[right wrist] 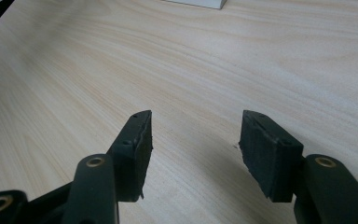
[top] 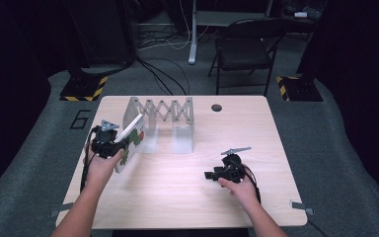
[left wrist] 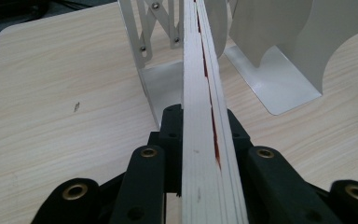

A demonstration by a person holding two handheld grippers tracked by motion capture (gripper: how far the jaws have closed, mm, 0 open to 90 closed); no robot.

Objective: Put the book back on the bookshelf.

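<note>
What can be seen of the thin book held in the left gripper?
The book is thin and flat, with a pale cover bearing green and red artwork. In the left gripper view its edge shows as a stack of pale pages with a red streak between layers. It stands on edge, leaning, its lower end near the table and its upper end pointing toward the white expanding rack. The left gripper is clamped on its lower part; whether it touches the rack cannot be told.
</note>
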